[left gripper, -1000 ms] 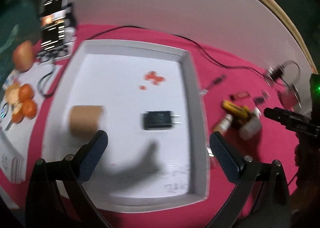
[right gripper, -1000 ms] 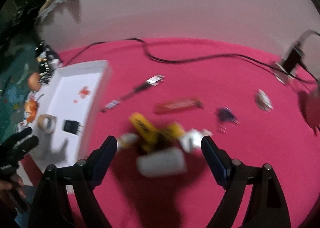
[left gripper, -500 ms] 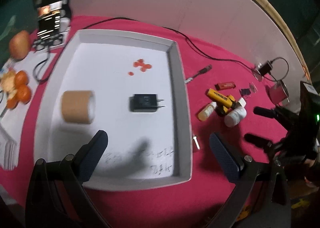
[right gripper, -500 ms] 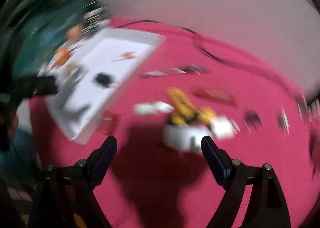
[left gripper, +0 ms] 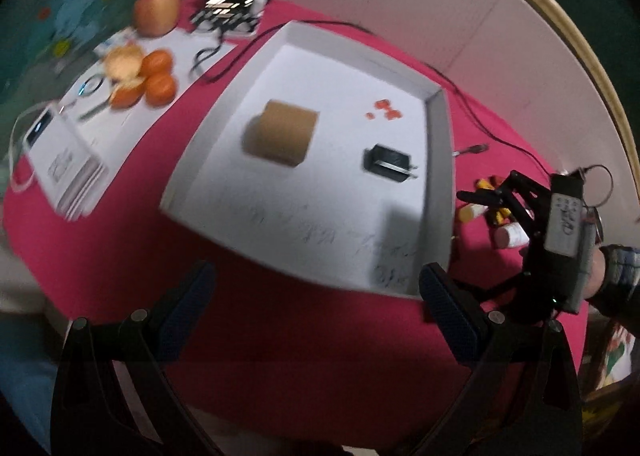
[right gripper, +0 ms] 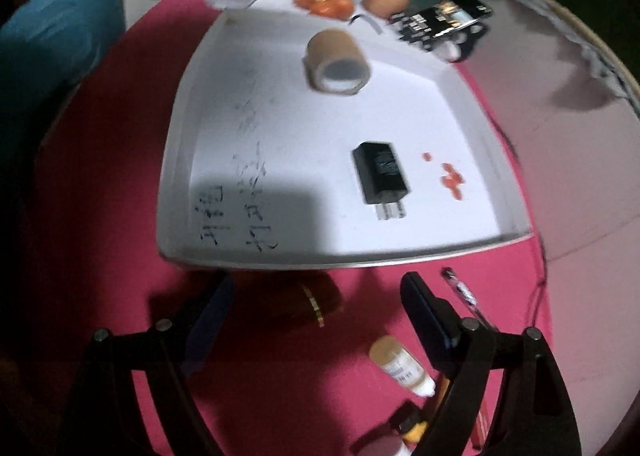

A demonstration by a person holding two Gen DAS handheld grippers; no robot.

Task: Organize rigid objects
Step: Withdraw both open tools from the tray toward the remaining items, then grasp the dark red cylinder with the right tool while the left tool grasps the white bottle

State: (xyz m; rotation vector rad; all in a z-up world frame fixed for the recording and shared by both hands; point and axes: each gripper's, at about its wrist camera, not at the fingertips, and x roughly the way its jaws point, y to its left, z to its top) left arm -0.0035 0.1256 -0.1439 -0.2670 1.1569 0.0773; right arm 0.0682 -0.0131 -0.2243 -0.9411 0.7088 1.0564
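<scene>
On the bench, spread with a pink cloth [right gripper: 120, 160], a white tray [right gripper: 504, 192] already holds a roll of brown tape [right gripper: 336, 56] and a black plug adapter [right gripper: 380, 172], lying well apart on its floor. The loose items not yet sorted lie on the cloth outside the tray's edge: a small dark object with a striped band [right gripper: 316, 302] just beside the rim, a pen [right gripper: 464, 294], a small yellow-capped bottle [right gripper: 400, 366] and a few yellow and white bits low in the right wrist view. The right claw [right gripper: 316, 316] hangs above that dark object with its jaws spread wide and empty, the object sitting between them but untouched. The left claw [left gripper: 316, 316] is likewise wide open and holds nothing, hovering over bare cloth at the tray's near corner. I would judge the step in hand to be the reach for the next loose piece, probably the dark banded one. The next move calls for lowering the right claw squarely over it, closing, and lifting it over the rim into a free patch of tray.
</scene>
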